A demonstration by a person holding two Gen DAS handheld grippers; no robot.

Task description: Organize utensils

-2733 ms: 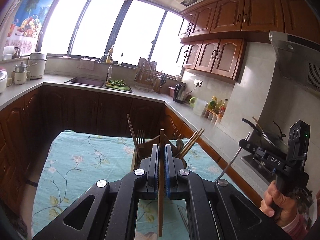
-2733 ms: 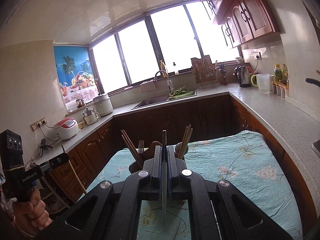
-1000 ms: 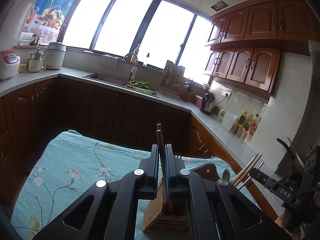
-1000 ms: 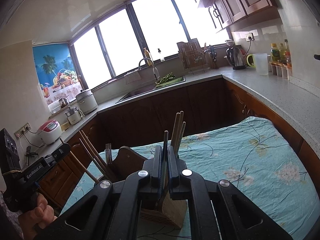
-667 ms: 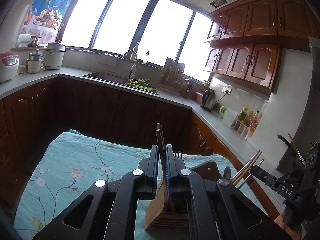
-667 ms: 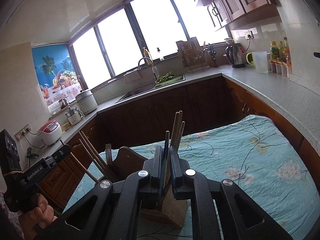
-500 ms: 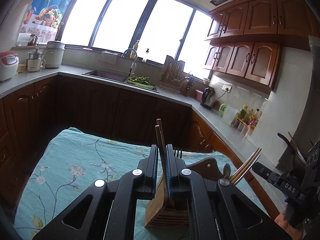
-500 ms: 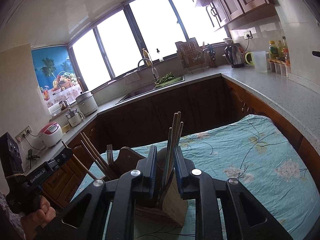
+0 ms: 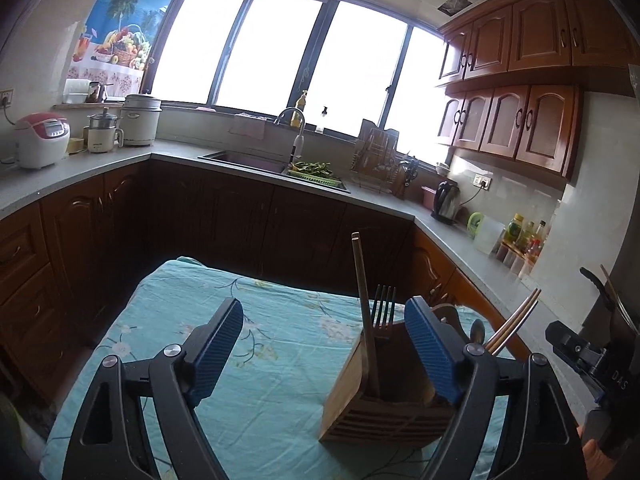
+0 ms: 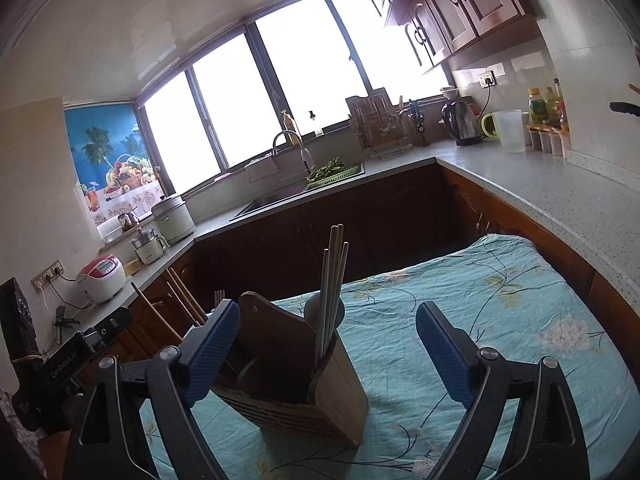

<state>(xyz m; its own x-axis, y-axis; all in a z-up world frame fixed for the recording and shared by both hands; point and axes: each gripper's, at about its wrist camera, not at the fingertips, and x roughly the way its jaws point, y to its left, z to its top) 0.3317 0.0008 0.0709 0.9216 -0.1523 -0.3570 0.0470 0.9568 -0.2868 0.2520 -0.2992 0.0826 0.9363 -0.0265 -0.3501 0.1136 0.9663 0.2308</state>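
Observation:
A wooden utensil holder (image 9: 384, 408) stands on the teal flowered tablecloth (image 9: 260, 352). In its left compartment a brown wooden chopstick (image 9: 362, 292) leans beside a fork (image 9: 384, 300). My left gripper (image 9: 323, 346) is just in front of it, jaws opening wide, pads touching nothing. In the right wrist view the holder (image 10: 320, 400) carries several metal chopsticks (image 10: 332, 280) in its near compartment, in front of a spoon (image 10: 316, 308). My right gripper (image 10: 326, 348) has its jaws opening around that side, gripping nothing. Wooden chopsticks (image 10: 180, 300) stick out at the far left.
Dark wooden cabinets and a grey counter (image 10: 560, 200) wrap around the table. A sink (image 9: 248, 160), a kettle (image 10: 462, 124), a rice cooker (image 9: 40, 140) and bottles (image 9: 524, 236) sit on the counter. A person's hand (image 9: 600, 456) holds the other gripper at the lower right.
Both grippers went from shut to wide open. The wooden chopstick and the metal chopstick they held now stand loose in the holder. The left gripper drifted left of the holder.

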